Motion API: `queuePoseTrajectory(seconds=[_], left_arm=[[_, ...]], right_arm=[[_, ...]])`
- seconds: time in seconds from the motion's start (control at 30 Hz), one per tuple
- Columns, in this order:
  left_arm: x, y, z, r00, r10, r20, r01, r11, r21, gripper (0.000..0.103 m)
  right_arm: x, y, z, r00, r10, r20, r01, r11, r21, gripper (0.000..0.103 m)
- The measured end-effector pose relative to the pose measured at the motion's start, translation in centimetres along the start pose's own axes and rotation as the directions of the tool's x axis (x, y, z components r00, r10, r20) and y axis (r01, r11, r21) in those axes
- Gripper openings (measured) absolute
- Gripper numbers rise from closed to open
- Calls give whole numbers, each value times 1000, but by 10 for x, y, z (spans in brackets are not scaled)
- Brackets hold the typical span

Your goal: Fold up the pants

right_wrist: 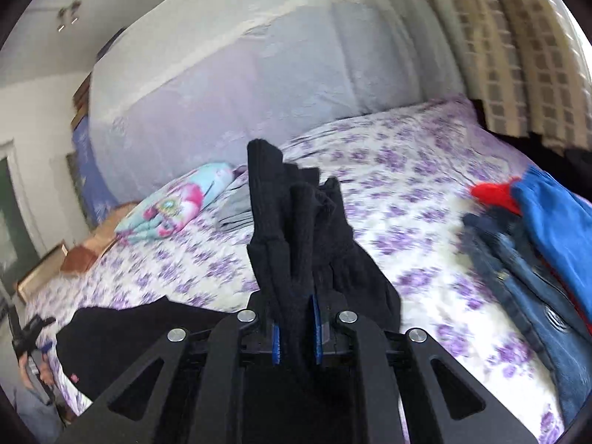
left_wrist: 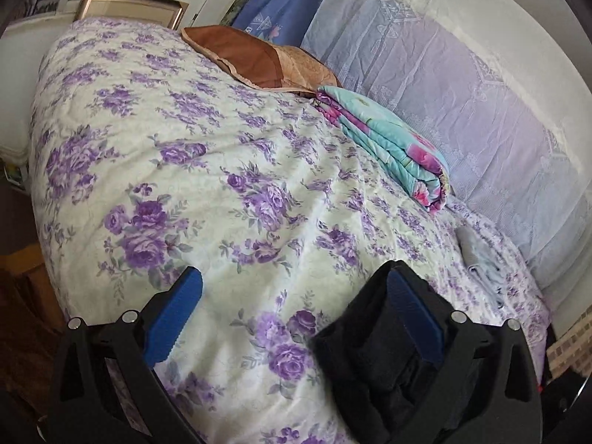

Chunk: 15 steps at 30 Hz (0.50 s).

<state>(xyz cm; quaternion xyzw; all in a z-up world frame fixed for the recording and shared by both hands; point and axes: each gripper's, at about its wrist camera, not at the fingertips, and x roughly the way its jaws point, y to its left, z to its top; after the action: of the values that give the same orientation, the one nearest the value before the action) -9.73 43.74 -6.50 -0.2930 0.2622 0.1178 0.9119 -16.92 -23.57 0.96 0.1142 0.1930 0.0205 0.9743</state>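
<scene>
Black knit pants (left_wrist: pixel 384 362) hang over the left claw's (left_wrist: pixel 292 318) finger at 5 o'clock in the left wrist view; its blue pads stand wide apart, pressing nothing. Beyond, a floral bedspread (left_wrist: pixel 192 170) carries a folded turquoise quilt (left_wrist: pixel 392 144) at 2 o'clock. From the right wrist, the right claw (right_wrist: pixel 296 340) is pinched tight on the pants (right_wrist: pixel 296 229), which stick up at centre. Jeans (right_wrist: pixel 525 288) lie at 3 o'clock.

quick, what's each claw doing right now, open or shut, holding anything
left claw: open, black pants draped on one finger, not pinched
right claw: shut on the black pants
</scene>
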Motion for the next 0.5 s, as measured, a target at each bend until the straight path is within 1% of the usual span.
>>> queuePoseTrajectory(seconds=[0.07, 0.1, 0.17, 0.2, 0.23, 0.27, 0.3, 0.33, 0.37, 0.43, 0.47, 0.5], left_arm=[[5, -10, -8, 998, 55, 22, -56, 996, 72, 98], [8, -15, -12, 996, 86, 37, -90, 990, 111, 98], [12, -25, -18, 989, 138, 58, -146, 972, 183, 98], [13, -27, -18, 988, 141, 58, -149, 969, 198, 98], [13, -26, -17, 990, 132, 53, -140, 970, 197, 98], [12, -22, -16, 992, 117, 47, -124, 975, 182, 98], [11, -19, -15, 994, 98, 44, -104, 981, 163, 98], [11, -16, -13, 996, 82, 45, -88, 985, 150, 98], [10, -14, -13, 996, 72, 48, -79, 987, 142, 98], [10, -15, -14, 996, 73, 53, -80, 986, 145, 98], [11, -16, -14, 996, 78, 53, -85, 985, 150, 98], [11, -16, -14, 995, 80, 53, -87, 984, 154, 98]], right_arm=[[19, 45, -6, 997, 59, -40, -63, 990, -123, 12], [28, 68, -13, 994, 85, -70, -97, 978, -184, 12], [45, 109, -34, 982, 121, -144, -160, 939, -303, 12], [52, 131, -49, 974, 123, -188, -185, 914, -360, 12], [59, 150, -63, 966, 111, -234, -203, 886, -416, 12], [68, 164, -81, 958, 69, -280, -204, 850, -487, 13], [74, 176, -95, 953, 23, -303, -195, 810, -553, 13], [75, 184, -106, 954, -19, -298, -176, 770, -613, 13], [70, 190, -112, 961, -46, -273, -152, 737, -659, 15], [66, 196, -118, 961, -77, -264, -139, 691, -709, 17], [65, 198, -122, 961, -98, -260, -133, 658, -741, 18], [63, 201, -125, 964, -108, -241, -120, 633, -765, 20]])
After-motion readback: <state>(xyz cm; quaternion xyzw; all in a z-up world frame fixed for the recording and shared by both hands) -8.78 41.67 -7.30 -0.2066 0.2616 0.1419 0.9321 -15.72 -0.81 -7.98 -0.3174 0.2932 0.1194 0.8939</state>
